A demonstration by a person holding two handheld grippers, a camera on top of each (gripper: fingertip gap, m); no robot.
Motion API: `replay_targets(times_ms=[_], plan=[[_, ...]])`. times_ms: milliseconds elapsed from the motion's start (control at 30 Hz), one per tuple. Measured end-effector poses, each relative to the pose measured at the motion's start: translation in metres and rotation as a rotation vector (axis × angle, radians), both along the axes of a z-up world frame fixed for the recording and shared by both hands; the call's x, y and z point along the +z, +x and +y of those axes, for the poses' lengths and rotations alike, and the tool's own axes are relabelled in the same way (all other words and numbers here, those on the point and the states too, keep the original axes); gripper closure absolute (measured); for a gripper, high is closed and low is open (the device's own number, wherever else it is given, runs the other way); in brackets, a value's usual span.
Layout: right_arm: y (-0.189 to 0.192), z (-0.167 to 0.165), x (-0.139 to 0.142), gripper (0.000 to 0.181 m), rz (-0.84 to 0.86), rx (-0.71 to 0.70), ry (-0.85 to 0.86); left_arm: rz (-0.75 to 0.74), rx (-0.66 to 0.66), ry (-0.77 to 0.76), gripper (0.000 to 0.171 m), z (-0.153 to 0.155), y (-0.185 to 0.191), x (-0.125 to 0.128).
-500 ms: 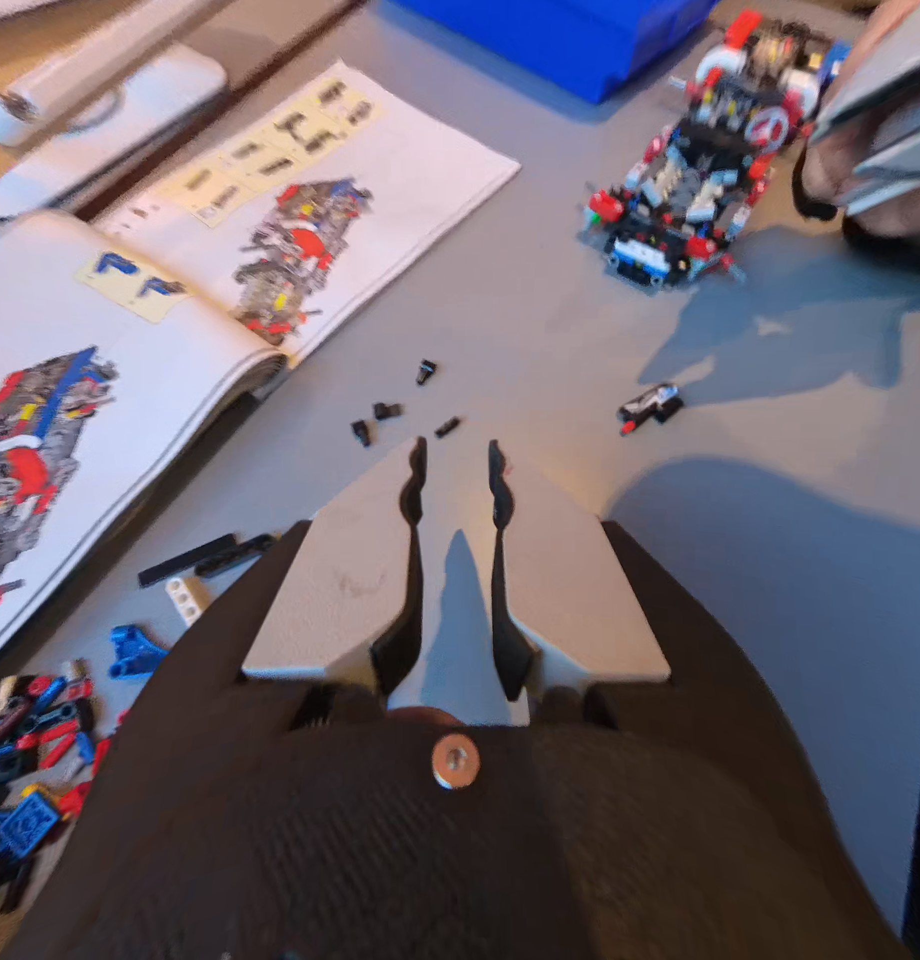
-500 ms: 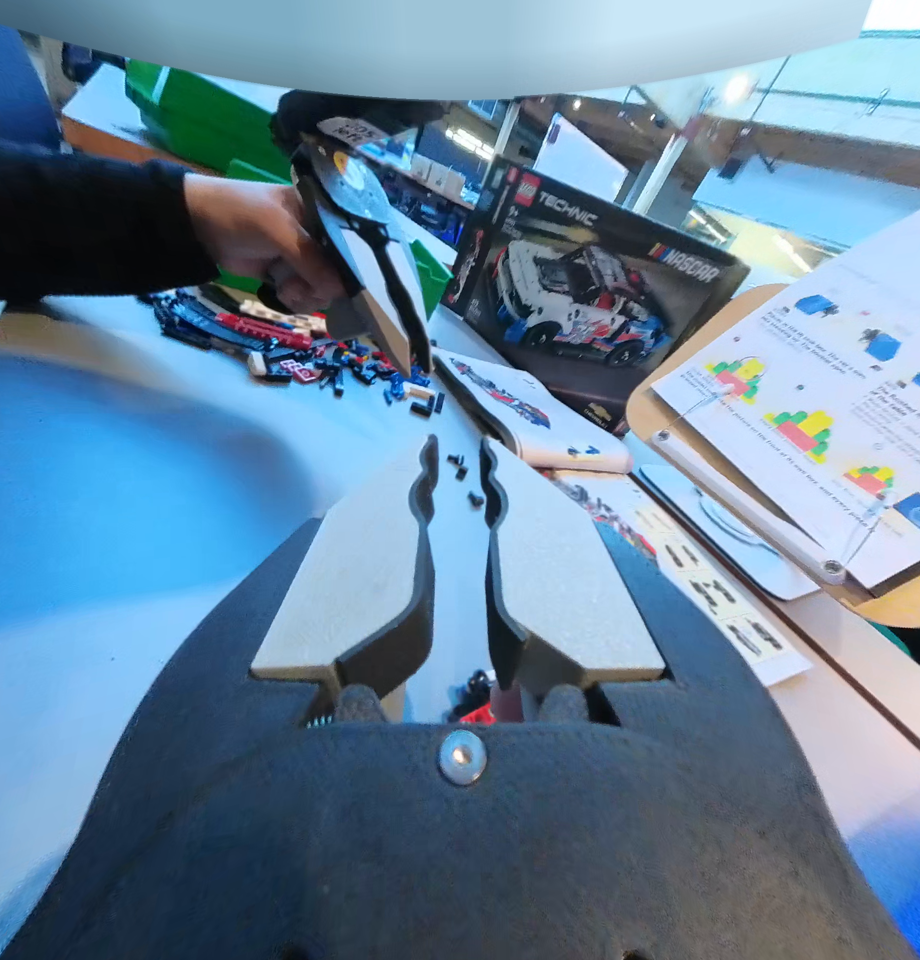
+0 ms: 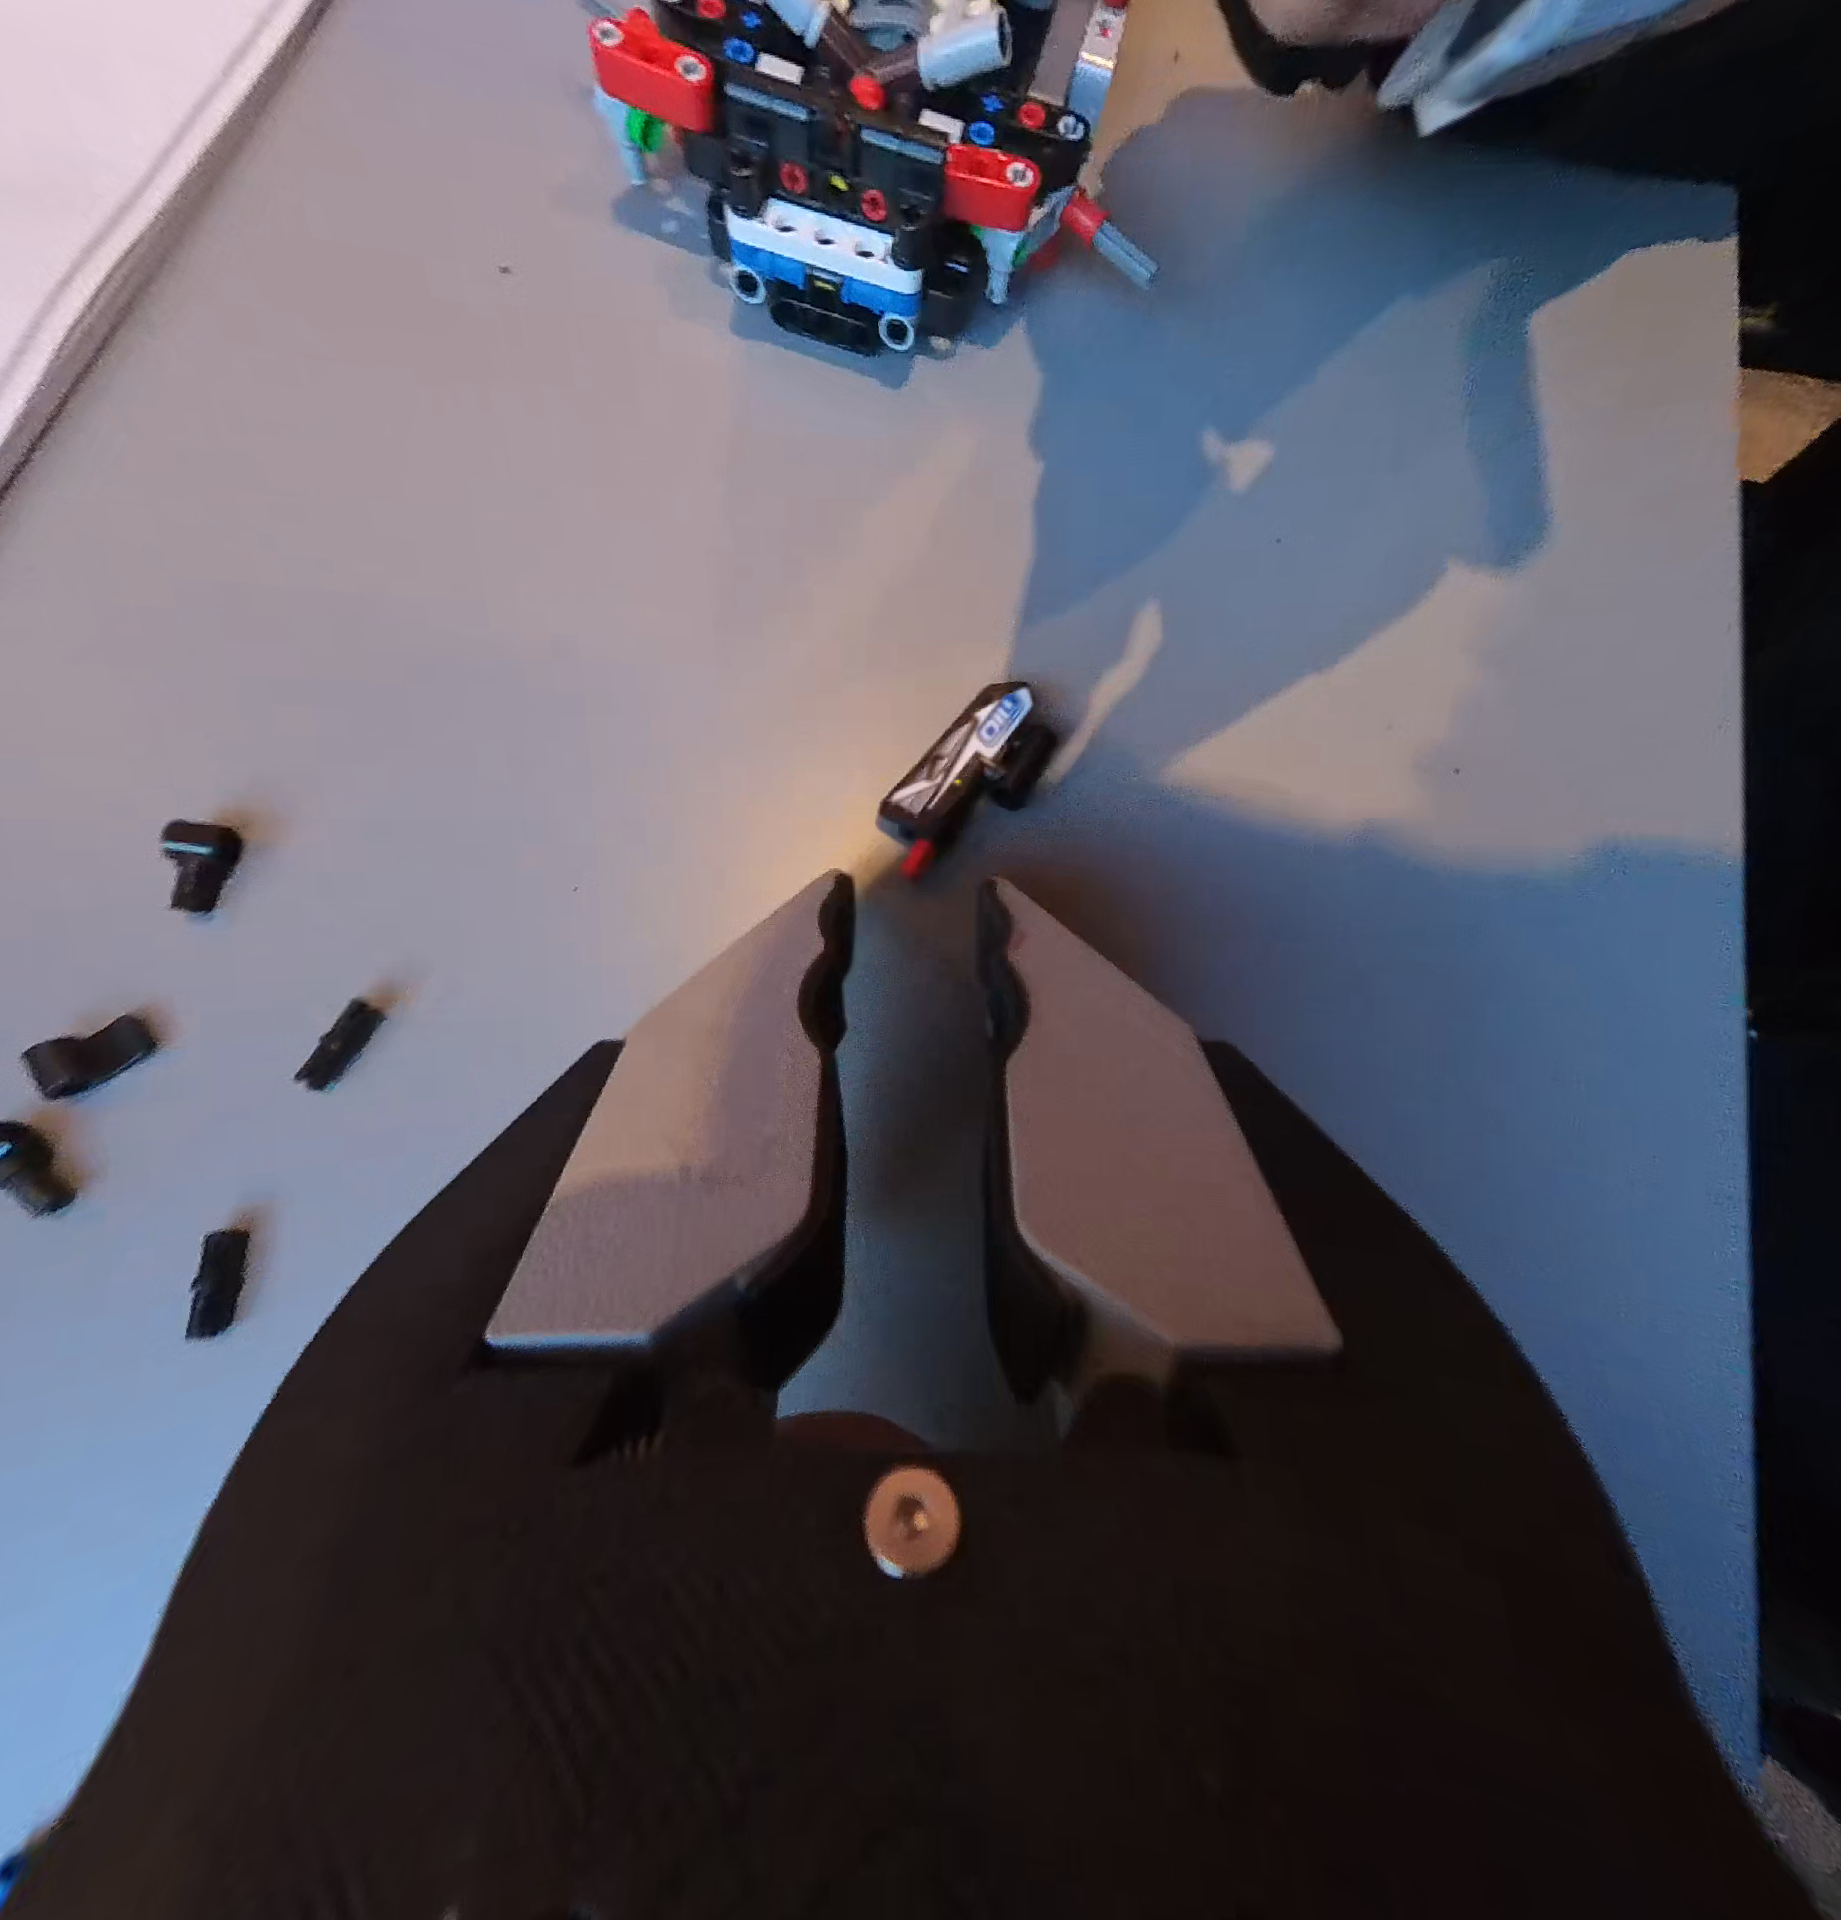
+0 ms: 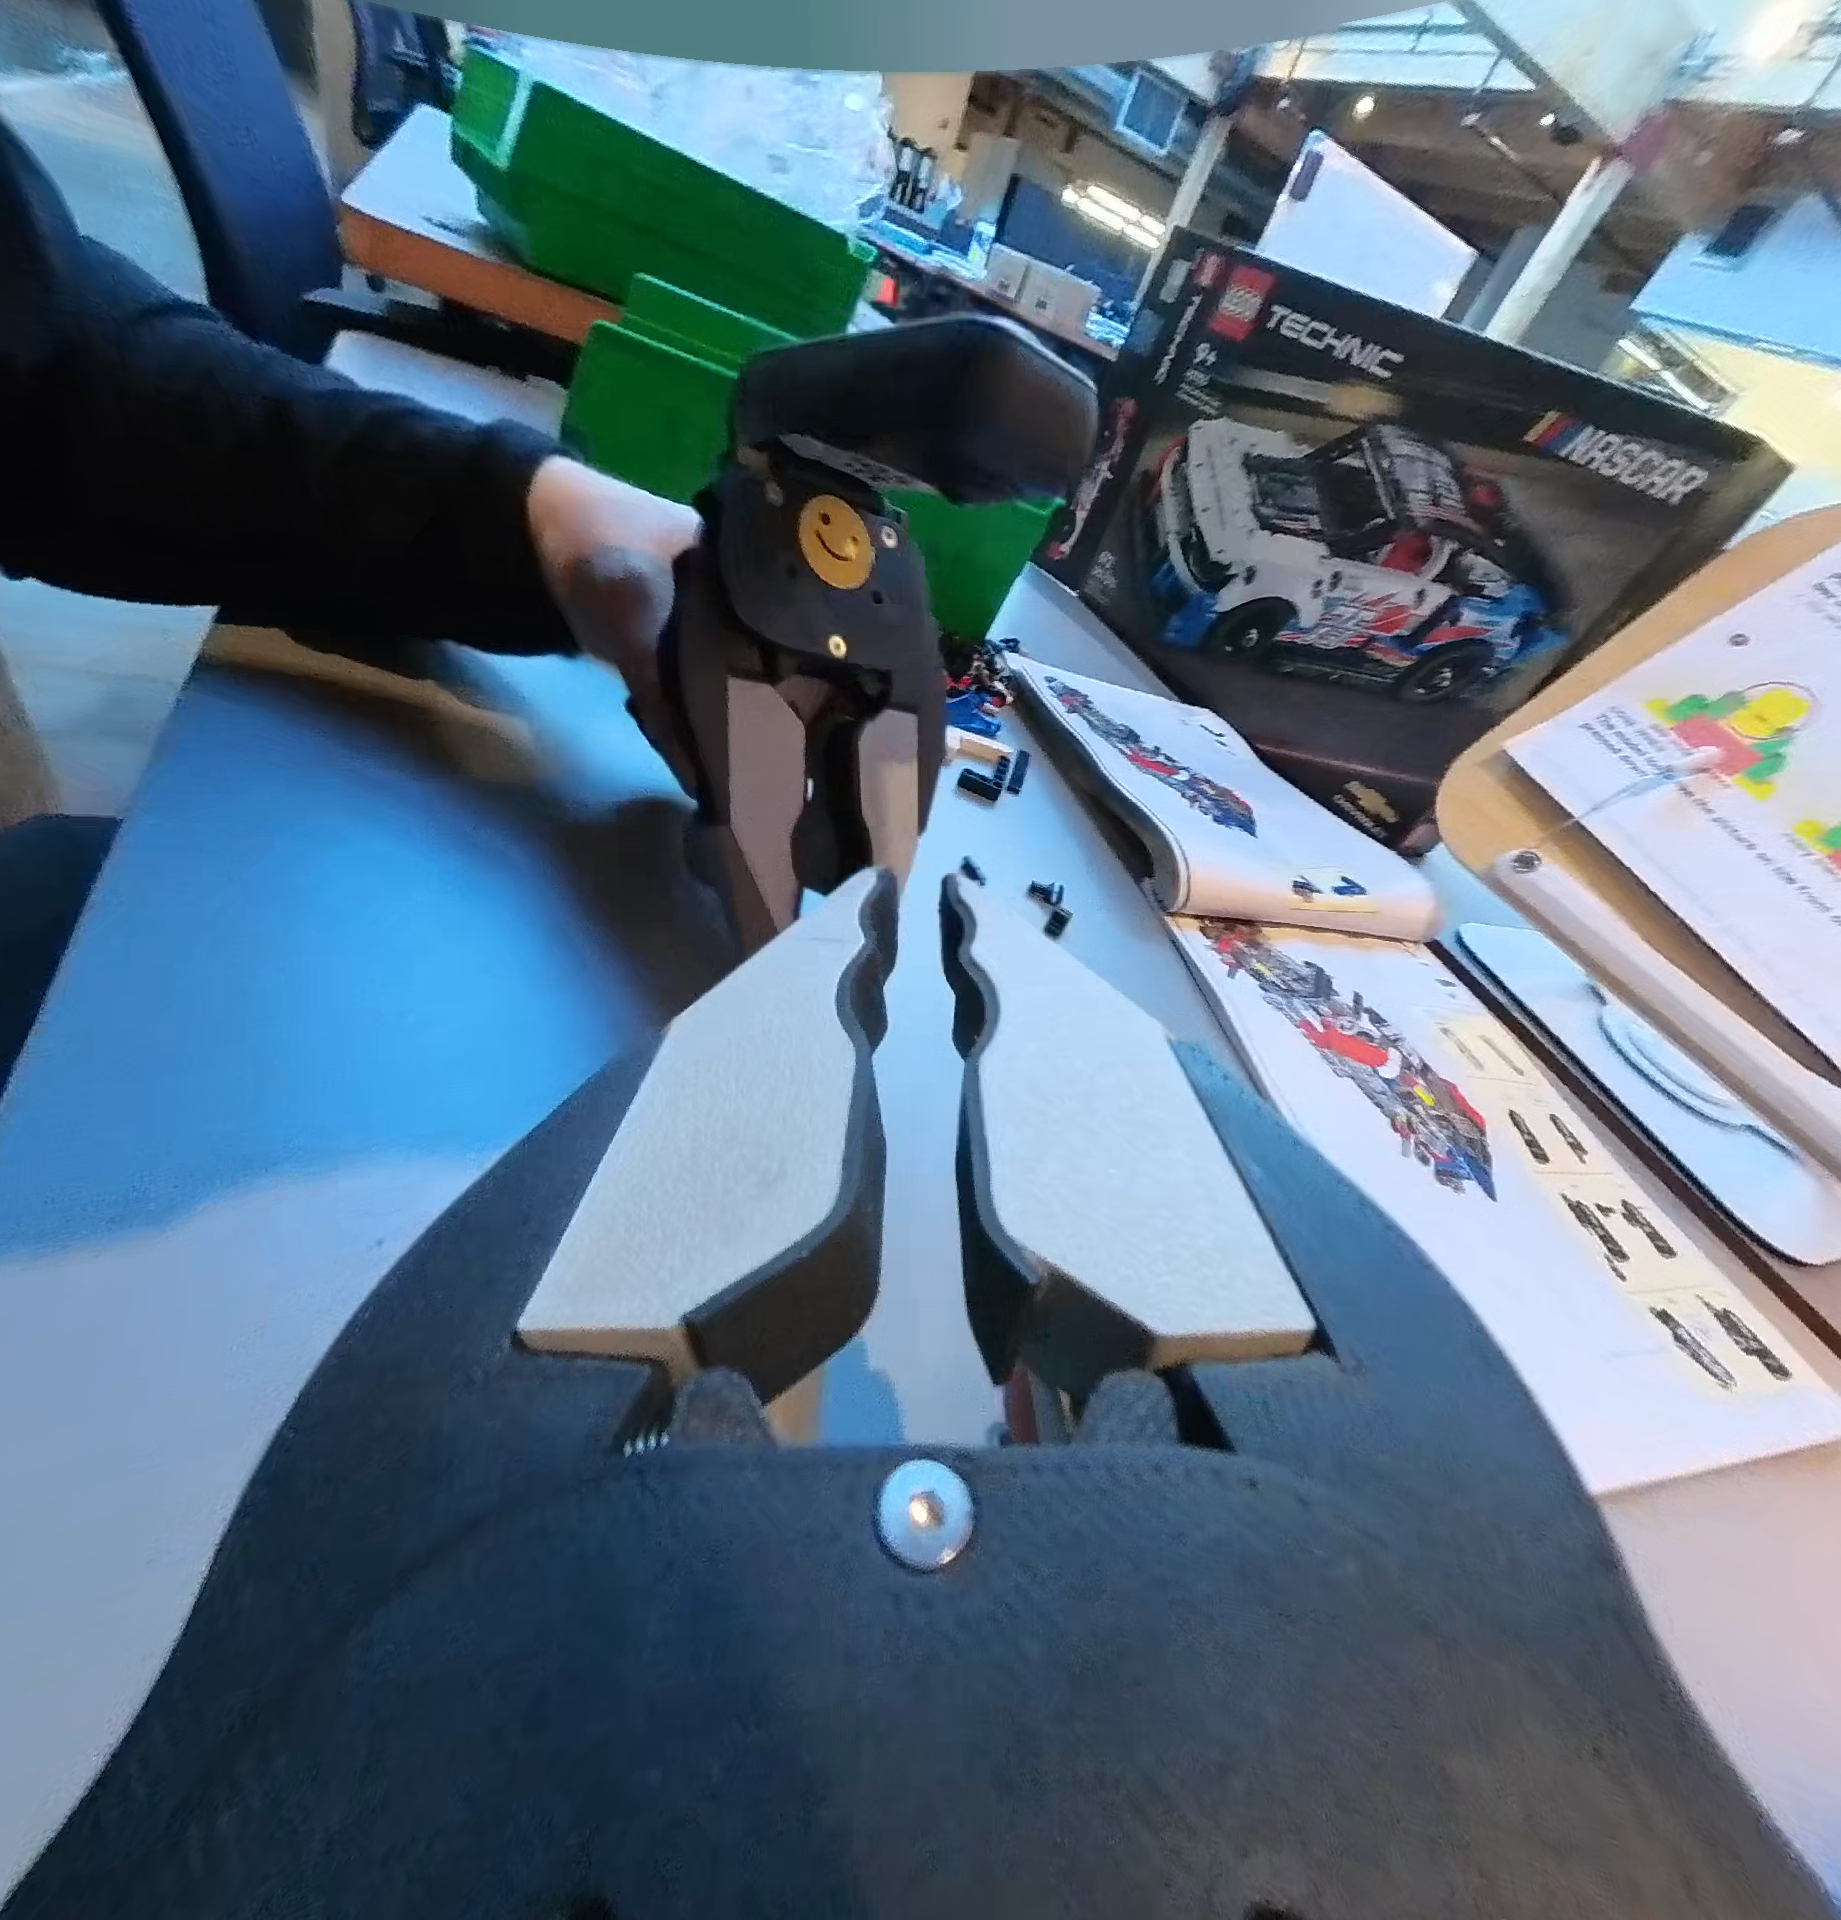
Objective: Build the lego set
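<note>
My left gripper (image 3: 916, 899), jaws narrowly parted and empty, points at the small stickered subassembly (image 3: 966, 764) just ahead on the table (image 3: 480, 623). Risk: off-centre closure pushes it away. Right gripper (image 4: 918, 899): narrow, empty.

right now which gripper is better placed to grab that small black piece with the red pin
Left. The left gripper is open, pointing at the small black piece just beyond its tips. The right gripper aims toward the booklet instead.
</note>
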State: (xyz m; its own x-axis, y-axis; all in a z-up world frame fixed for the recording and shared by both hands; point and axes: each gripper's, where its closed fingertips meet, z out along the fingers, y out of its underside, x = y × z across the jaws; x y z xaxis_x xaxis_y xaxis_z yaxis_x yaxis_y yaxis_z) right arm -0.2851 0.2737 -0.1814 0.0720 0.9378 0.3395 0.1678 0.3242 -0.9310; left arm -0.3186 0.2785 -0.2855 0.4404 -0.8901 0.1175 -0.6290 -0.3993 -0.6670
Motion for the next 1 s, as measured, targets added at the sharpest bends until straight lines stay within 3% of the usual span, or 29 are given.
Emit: replay_targets(times_ms=[400,1000], plan=[[0.018,0.008,0.012,0.177,0.065,0.011,-0.068,-0.091,-0.023,-0.009,0.157,0.0,0.008,-0.001],[0.025,0.013,0.017,0.178,0.095,-0.009,-0.06,-0.088,-0.024,0.003,0.157,0.0,0.008,-0.001]])
